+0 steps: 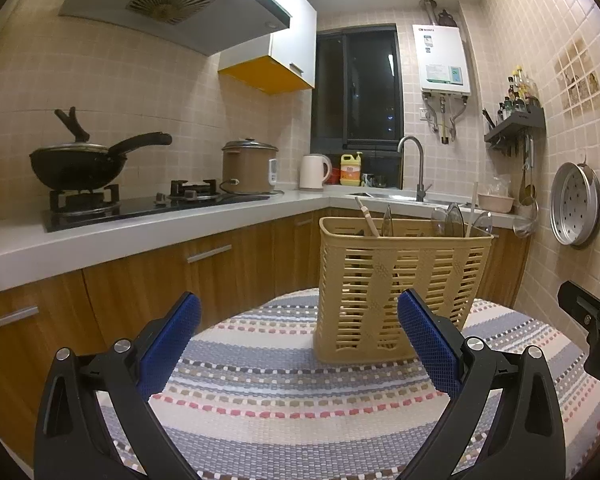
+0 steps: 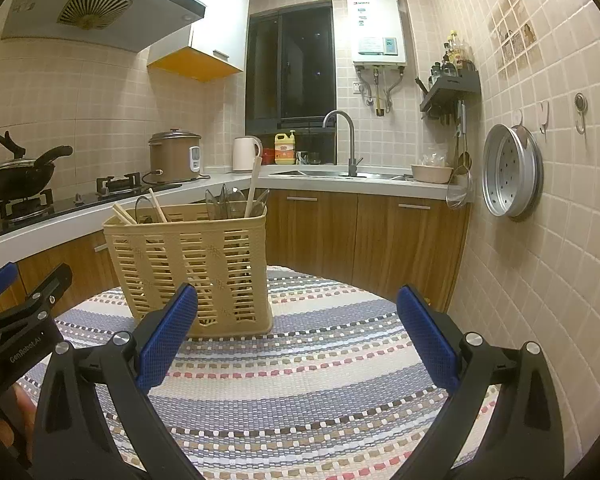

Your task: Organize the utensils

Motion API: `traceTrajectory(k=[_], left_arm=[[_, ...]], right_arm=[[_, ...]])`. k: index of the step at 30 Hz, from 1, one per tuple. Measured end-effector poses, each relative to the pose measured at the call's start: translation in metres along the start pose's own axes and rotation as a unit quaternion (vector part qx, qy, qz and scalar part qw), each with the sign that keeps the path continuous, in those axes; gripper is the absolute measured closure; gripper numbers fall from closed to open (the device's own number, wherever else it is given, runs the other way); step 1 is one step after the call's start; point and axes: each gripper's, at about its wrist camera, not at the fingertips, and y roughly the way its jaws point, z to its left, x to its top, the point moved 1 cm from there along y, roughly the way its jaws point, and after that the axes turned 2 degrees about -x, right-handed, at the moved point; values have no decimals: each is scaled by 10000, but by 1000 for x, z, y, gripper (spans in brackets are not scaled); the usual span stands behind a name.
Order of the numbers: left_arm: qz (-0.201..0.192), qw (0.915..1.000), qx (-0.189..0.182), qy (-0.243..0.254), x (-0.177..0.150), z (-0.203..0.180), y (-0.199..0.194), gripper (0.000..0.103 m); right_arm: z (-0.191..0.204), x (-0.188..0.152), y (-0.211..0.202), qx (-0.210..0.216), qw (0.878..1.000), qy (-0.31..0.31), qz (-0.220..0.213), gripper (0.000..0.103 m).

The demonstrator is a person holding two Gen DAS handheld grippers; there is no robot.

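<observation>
Left wrist: striped mat, basket, kitchen counter, stove.

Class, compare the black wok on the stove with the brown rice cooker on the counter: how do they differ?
The wok is black, wide and shallow with a long handle; the rice cooker is brown, tall and cylindrical. The wok sits on a gas burner; the rice cooker stands on the white counter. Both carry lids.
</observation>
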Motion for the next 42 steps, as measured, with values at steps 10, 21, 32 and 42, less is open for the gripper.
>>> traceTrajectory(k=[10,21,32,42], left_arm=[[47,10000,-21,4,-1,0,2,8],[174,9998,23,30,-3,-1,5,8],[155,9998,48,119,-2,-3,5,8],[148,9998,56,150,-2,-2,6,8]], right_arm=[[1,0,-1,-7,10000,-57,10,8],[-1,1,0,22,10000,5,33,8],[-1,1,0,28,10000,4,61,8],[-2,1,0,34,10000,-2,71,8]])
